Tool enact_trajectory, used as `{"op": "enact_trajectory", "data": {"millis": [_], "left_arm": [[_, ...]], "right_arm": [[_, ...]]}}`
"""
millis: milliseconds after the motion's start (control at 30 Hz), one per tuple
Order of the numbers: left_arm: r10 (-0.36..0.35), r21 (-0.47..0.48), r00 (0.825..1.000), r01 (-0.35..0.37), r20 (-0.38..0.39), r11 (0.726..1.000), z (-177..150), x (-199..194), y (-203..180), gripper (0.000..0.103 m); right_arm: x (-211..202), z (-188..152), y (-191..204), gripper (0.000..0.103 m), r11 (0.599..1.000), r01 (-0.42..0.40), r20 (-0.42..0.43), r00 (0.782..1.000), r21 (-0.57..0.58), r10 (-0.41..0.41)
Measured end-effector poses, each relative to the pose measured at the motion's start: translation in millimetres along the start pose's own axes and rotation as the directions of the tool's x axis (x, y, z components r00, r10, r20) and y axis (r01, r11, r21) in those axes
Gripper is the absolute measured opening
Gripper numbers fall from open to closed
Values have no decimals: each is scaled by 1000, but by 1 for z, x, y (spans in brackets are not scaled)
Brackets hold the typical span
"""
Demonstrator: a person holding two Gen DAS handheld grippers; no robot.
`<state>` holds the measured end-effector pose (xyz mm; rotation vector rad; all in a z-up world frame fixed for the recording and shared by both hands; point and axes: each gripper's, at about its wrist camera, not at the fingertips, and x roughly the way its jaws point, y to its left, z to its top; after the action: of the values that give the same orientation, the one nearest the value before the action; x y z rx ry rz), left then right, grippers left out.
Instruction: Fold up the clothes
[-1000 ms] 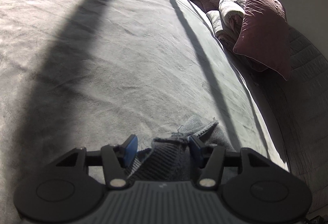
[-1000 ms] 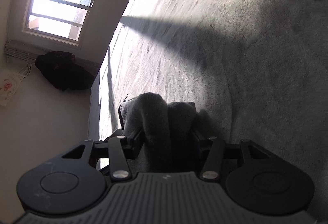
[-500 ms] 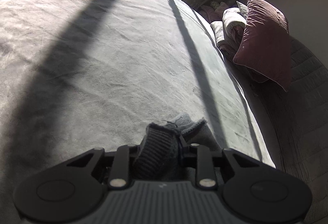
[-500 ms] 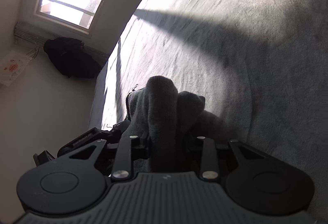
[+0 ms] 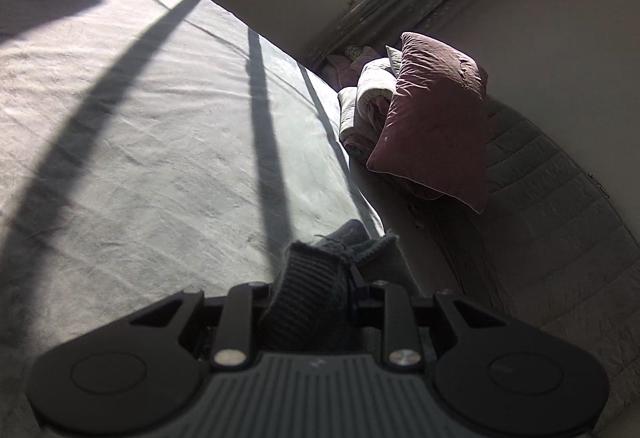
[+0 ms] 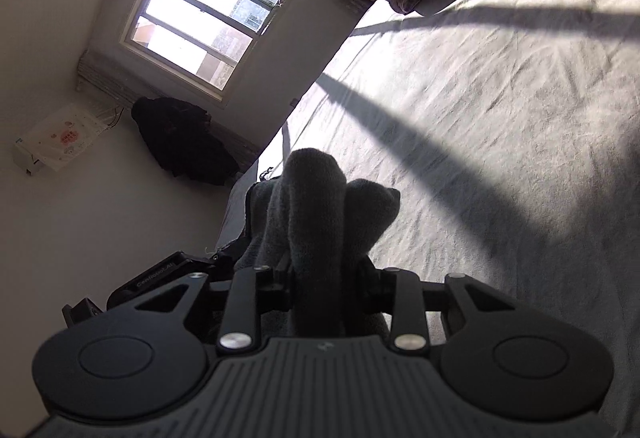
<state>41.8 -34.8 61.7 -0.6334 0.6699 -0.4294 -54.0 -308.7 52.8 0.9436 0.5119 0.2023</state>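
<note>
A dark grey knitted garment (image 5: 312, 286) is bunched between the jaws of my left gripper (image 5: 316, 292), which is shut on its ribbed edge, above the grey bed sheet (image 5: 140, 117). My right gripper (image 6: 326, 278) is shut on another thick bunched fold of the same grey garment (image 6: 320, 205), also lifted above the sheet (image 6: 500, 117). The fingertips of both grippers are hidden in the cloth. The other gripper's black body (image 6: 160, 278) shows at the lower left of the right wrist view.
A maroon pillow (image 5: 436, 117) and rolled bedding (image 5: 364, 109) lie at the head of the bed by a quilted grey headboard (image 5: 552, 205). A window (image 6: 208, 13) is in the wall, with a dark heap (image 6: 184, 141) below it. Long shadows cross the sheet.
My left gripper closed on the garment's ribbed edge. Both grippers have lifted and tilted up with the garment, so the windows and pillow have come further into view.
</note>
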Motion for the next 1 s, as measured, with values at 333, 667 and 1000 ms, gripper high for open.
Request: {"op": "enact_trajectory", "data": {"millis": [333, 667, 1000], "left_arm": [[-56, 73, 998, 59, -34, 996, 2, 47, -77, 26], [-88, 170, 987, 110, -131, 979, -24, 140, -160, 26], [-121, 217, 957, 181, -265, 959, -73, 283, -231, 26]], "right_arm": [[-28, 62, -15, 33, 1000, 18, 95, 995, -19, -17], [-49, 129, -71, 33, 997, 82, 191, 978, 13, -83], [-57, 201, -163, 33, 984, 170, 259, 950, 48, -176]]}}
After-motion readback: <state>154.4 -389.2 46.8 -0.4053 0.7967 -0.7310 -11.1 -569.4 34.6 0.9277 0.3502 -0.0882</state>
